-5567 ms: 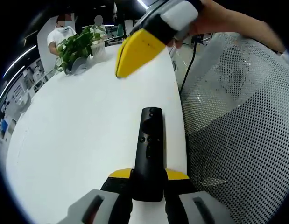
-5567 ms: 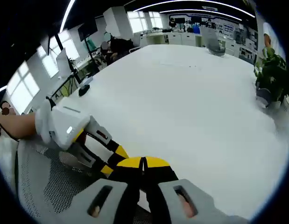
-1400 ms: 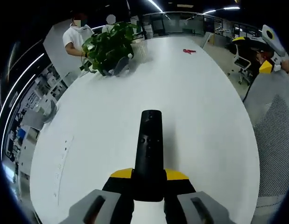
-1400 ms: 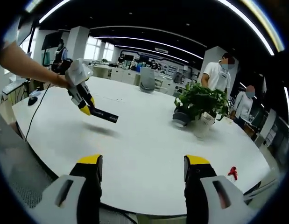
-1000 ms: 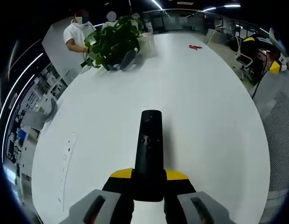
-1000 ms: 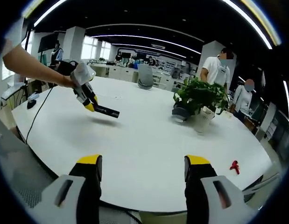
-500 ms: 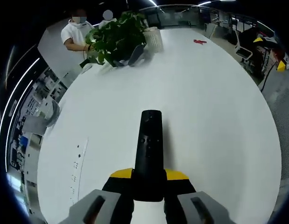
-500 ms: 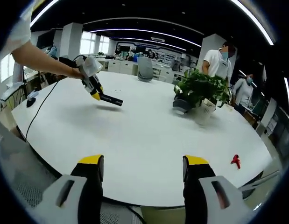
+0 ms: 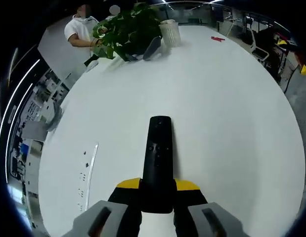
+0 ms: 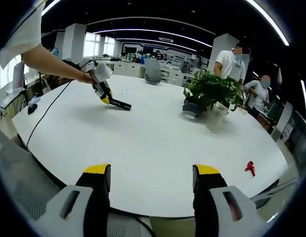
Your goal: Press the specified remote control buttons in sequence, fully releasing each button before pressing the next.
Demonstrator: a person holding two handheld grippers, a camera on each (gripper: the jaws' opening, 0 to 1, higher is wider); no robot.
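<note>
- A slim black remote control (image 9: 157, 157) sits in my left gripper (image 9: 157, 190), its near end clamped between the two yellow-tipped jaws and its far end pointing straight ahead, away from me.
- The remote's buttons face up toward the camera, in a small cluster on its upper half.
- From my right gripper view, the same remote (image 10: 121, 104) shows far off to the left, held out above the desk by the left gripper (image 10: 107, 98), with a person's bare forearm (image 10: 54, 67) behind it.
- My right gripper (image 10: 151, 178) is spread wide with nothing between its jaws, well apart from the remote, near the desk's closer edge.
- The big white desk (image 9: 217, 123) runs under both grippers.
- A leafy potted plant (image 9: 130, 29) stands at the desk's far side, with a white ribbed pot (image 9: 169, 32) just beside it.
- A small red object (image 10: 249, 168) lies on the desk to the right, near the edge.
- Two people (image 10: 231, 61) stand behind the plant.
</note>
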